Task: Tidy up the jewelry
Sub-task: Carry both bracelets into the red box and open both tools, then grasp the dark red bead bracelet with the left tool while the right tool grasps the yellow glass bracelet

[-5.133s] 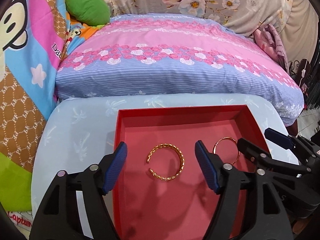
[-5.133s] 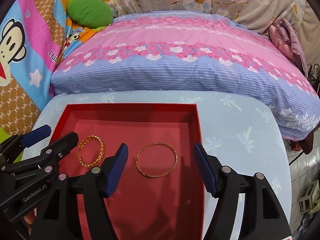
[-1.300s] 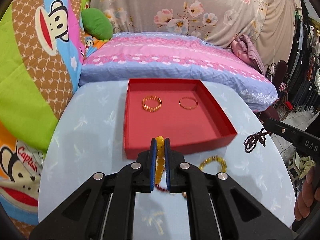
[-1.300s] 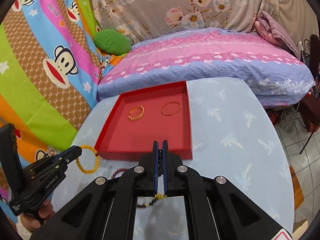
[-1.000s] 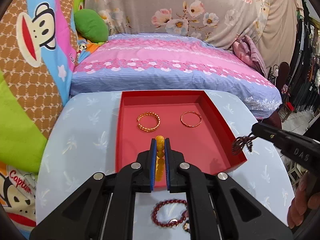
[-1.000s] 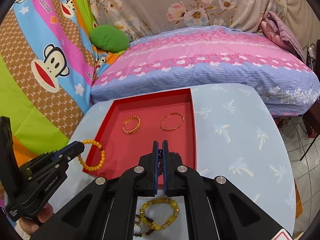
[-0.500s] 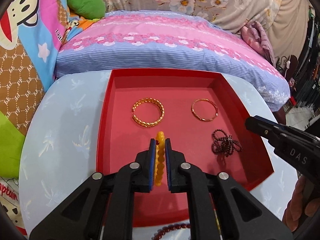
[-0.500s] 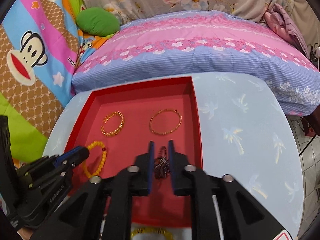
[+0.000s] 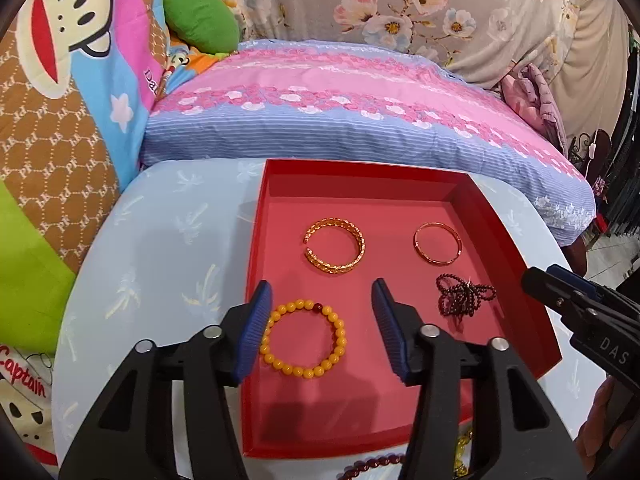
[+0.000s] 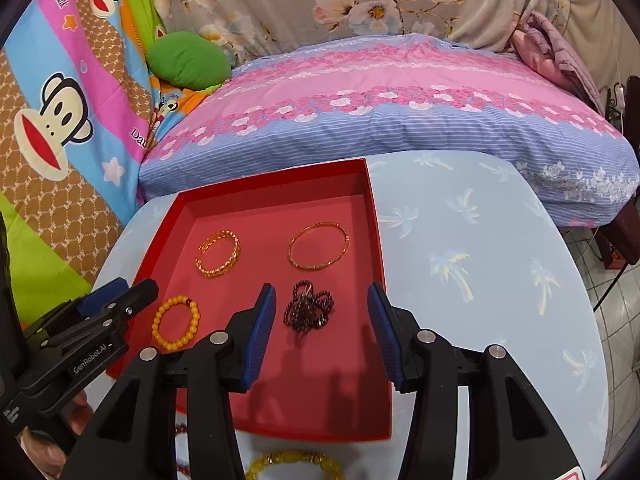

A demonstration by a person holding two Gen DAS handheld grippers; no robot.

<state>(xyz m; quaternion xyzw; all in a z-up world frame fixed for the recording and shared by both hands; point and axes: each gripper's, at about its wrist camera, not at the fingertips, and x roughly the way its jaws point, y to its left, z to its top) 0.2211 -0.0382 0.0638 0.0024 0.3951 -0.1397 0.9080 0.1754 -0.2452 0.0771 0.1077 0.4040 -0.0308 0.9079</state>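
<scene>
The table (image 10: 480, 240), covered in pale blue cloth with a palm print, stands against a bed with a pink and blue pillow (image 9: 360, 92). On it sits the red tray (image 9: 360, 176), open-topped, its floor bare apart from four pieces.

Contents of the tray, in two rows. Far row: a wide gold cuff bangle (image 9: 335, 246) on my left, a thin gold bangle (image 9: 437, 243) on my right. Near row: the yellow bead bracelet (image 9: 303, 339) lying flat, and the dark bead bracelet (image 10: 308, 310) lying in a loose heap. All four rest apart from one another and from the walls.

My left gripper (image 9: 323, 326) hangs just over the yellow bead bracelet, jaws opening; the bracelet lies between the pads but they do not press it. My right gripper (image 10: 322, 330) does likewise over the dark bead bracelet, jaws opening, nothing pinched.

Judgement on progress: four pieces are placed. Work remains. In front of the tray's near wall, on the cloth, I see a yellow-green bead bracelet (image 10: 294, 466) and a dark red bead strand (image 9: 372, 472), both partly hidden by my own frames. Whether more lies beyond the picture edge, I cannot tell.
</scene>
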